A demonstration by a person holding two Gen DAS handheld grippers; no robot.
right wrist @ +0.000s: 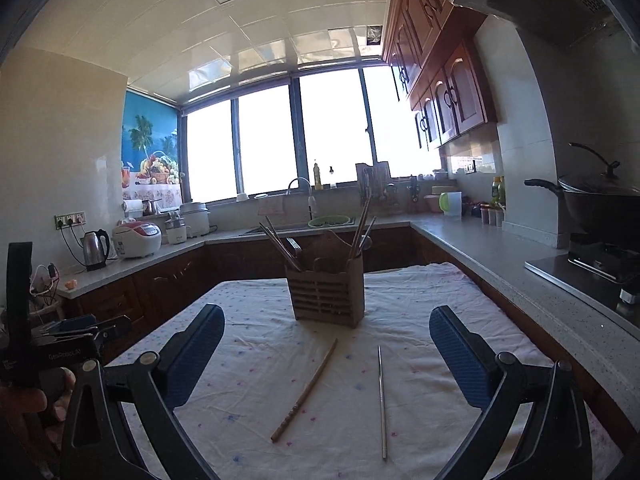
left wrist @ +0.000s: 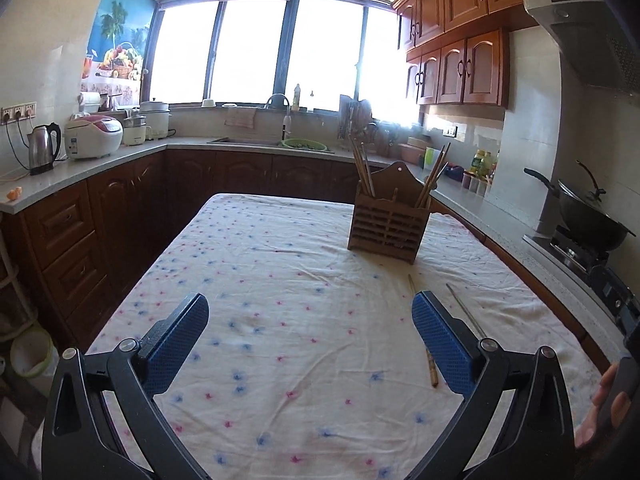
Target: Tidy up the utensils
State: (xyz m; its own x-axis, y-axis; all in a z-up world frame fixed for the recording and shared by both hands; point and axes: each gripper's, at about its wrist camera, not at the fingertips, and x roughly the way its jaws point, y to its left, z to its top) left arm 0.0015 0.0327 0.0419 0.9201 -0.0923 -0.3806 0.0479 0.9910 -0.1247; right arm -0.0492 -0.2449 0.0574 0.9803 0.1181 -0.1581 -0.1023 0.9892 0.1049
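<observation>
Kitchen counters and wooden cabinets ring a table (right wrist: 248, 352) draped in a wrinkled white cloth sprinkled with small pink and blue flowers. Toward its far end a slatted wooden utensil holder (right wrist: 328, 296) is seen upright, with several chopsticks already leaning out of its two compartments. Two loose pieces are left flat on the cloth in front of it, near each other but apart: a round bamboo chopstick (right wrist: 306, 390) with a ridged butt end, and a thin, smooth metal chopstick (right wrist: 382, 402).

The left gripper (left wrist: 310, 336) and the right gripper (right wrist: 326, 354) are both held above the cloth with jaws spread wide and nothing between their blue textured pads. A pickup appears to be in preparation. A low, flat pinch is called for next, since both sticks are slender and may roll.
</observation>
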